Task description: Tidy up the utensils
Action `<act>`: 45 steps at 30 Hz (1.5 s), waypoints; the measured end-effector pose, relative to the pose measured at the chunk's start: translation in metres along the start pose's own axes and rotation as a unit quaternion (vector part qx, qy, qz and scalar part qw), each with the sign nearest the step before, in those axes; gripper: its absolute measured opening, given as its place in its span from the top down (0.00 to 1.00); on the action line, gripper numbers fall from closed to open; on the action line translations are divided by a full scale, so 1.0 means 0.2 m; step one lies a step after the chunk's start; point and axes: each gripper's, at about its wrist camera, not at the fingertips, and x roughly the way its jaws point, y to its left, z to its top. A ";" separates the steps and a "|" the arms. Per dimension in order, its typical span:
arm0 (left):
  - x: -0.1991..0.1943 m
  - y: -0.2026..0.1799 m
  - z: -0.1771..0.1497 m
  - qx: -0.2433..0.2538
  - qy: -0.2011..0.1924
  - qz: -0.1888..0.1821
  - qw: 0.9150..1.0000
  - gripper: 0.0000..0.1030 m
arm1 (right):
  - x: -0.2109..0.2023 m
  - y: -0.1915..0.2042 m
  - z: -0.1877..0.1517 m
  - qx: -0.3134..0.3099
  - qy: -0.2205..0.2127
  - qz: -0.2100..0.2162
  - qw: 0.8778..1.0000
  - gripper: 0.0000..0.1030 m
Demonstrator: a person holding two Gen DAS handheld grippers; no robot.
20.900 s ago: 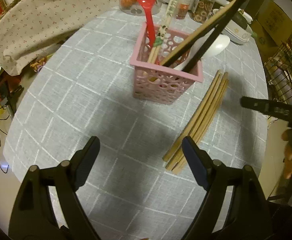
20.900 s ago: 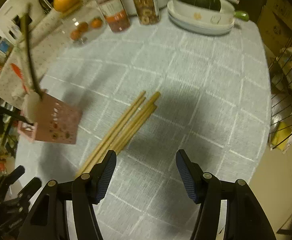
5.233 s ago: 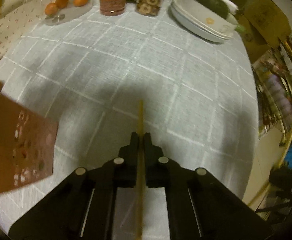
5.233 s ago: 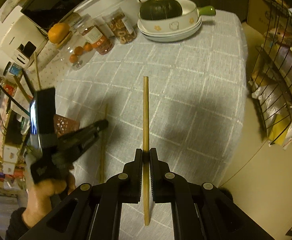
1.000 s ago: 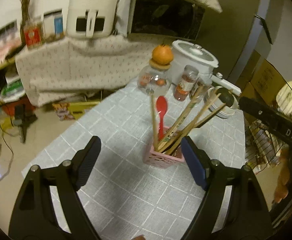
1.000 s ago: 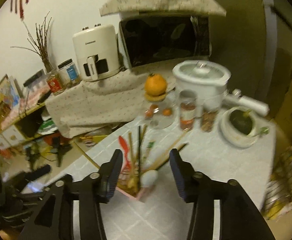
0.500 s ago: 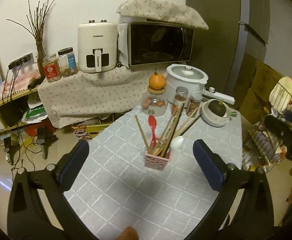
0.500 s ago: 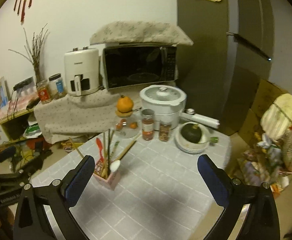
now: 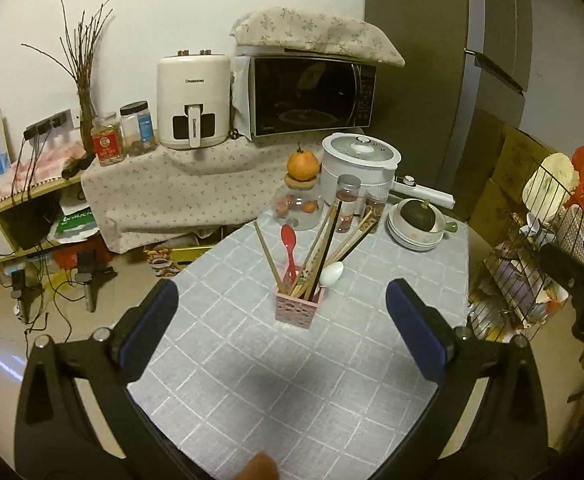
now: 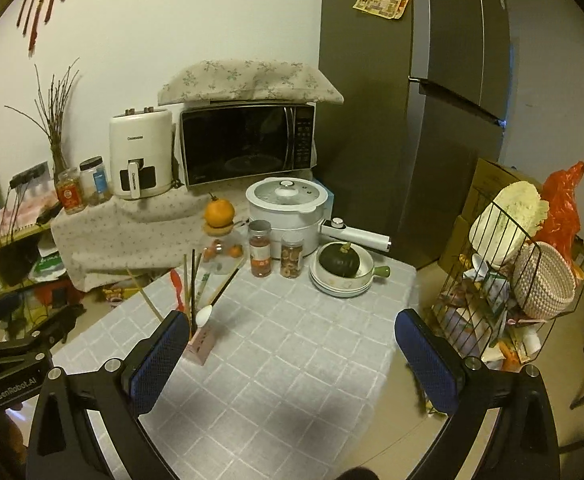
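Utensils all stand in the pink basket [image 9: 296, 309], upright on the desk [image 9: 251, 380] around its middle: wooden chopsticks [image 9: 268, 256], dark chopsticks [image 9: 324, 252], red spoon [image 9: 289, 240], white spoon [image 9: 331, 273]. Nearest first: left gripper [image 9: 279, 320] with fingers spread wide, holding nothing, well back from the basket and framing it. Right gripper [image 10: 292, 344] likewise wide apart, nothing between the pads; basket sits just behind its left fingertip [image 10: 159, 354]. Grey checked cloth covers the desk. Past the basket: two spice jars [image 10: 259, 249], a glass jar with an orange [image 10: 219, 211] on top, stacked bowls holding a green squash [image 10: 339, 261], white cooker [image 10: 287, 212]. Furthest back: microwave [image 10: 247, 144], air fryer [image 10: 140, 152], fridge [image 10: 412, 100].
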 end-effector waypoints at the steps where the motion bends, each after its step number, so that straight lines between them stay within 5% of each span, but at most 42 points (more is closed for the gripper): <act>1: -0.01 0.00 0.00 -0.001 -0.002 -0.001 1.000 0.00 | 0.00 0.00 0.00 -0.002 0.000 -0.003 1.000 0.00; 45: -0.07 -0.03 -0.01 0.003 -0.017 0.009 1.000 0.00 | 0.05 0.07 -0.02 -0.018 0.000 0.006 1.000 0.00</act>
